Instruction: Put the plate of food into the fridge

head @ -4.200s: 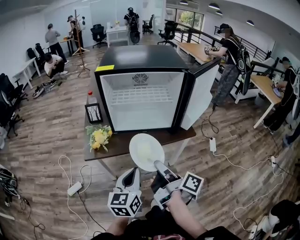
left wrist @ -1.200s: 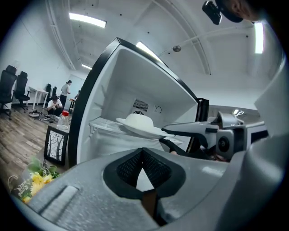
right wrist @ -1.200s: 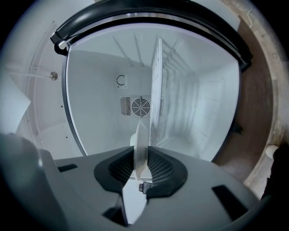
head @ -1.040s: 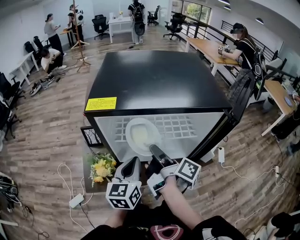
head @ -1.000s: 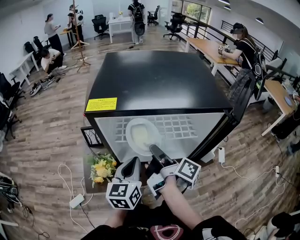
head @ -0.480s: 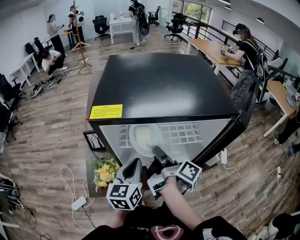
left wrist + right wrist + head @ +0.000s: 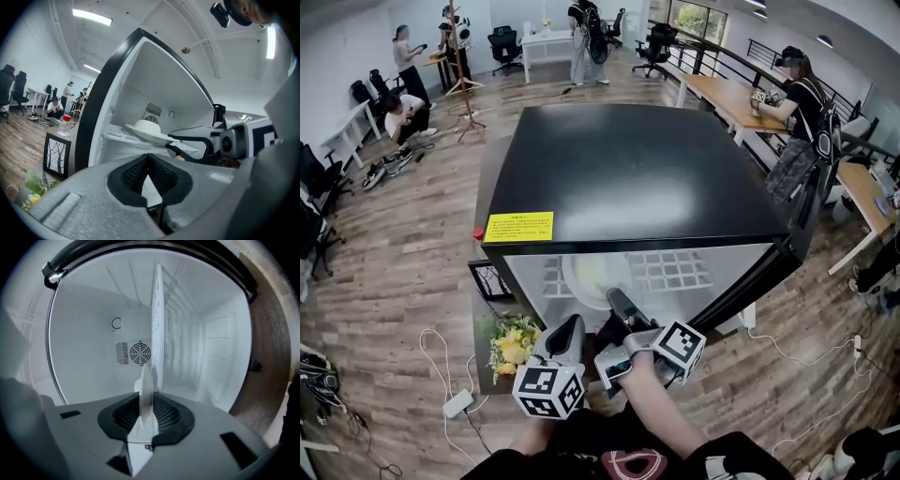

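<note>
Our right gripper (image 7: pixel 147 380) has its jaws pinched on the near rim of the plate of food (image 7: pixel 589 274). The plate is level inside the open fridge (image 7: pixel 628 169), over the left part of the white wire shelf (image 7: pixel 677 270); we cannot tell whether it touches the shelf. Our left gripper (image 7: pixel 148 164) hangs just beside the right one, outside the fridge mouth, its jaws pressed together on nothing. The fridge door (image 7: pixel 773 267) stands swung out to the right. Left of the fridge, on the table (image 7: pixel 482 314), we see yellow flowers (image 7: pixel 514 339), a small picture frame (image 7: pixel 487 278) and a red-capped bottle (image 7: pixel 65 125).
</note>
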